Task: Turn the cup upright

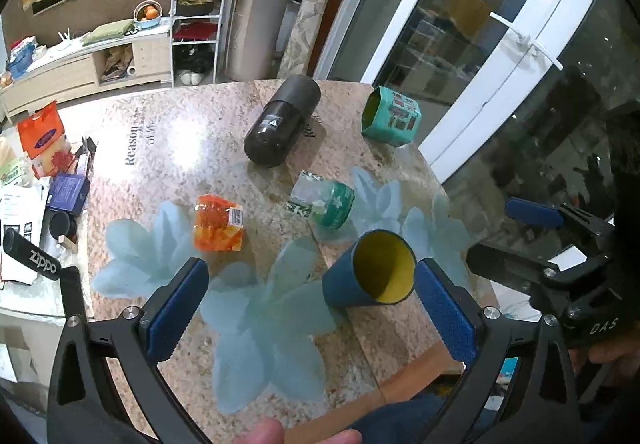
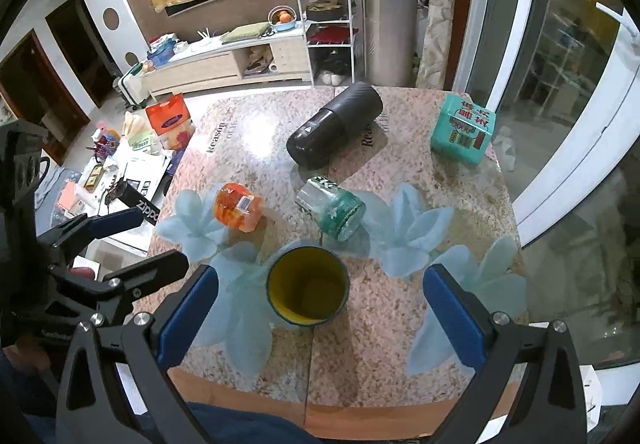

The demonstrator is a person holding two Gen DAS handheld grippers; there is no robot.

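Right wrist view shows the blue cup with yellow inside standing mouth-up near the table's near edge, between the wide-open right gripper and equally open left gripper, so withdraw without nudging it.

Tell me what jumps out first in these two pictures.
The blue cup with a yellow inside stands mouth-up at the table's near edge, between the open right gripper's fingers. Behind it lie a black flask, a green jar and an orange jar.
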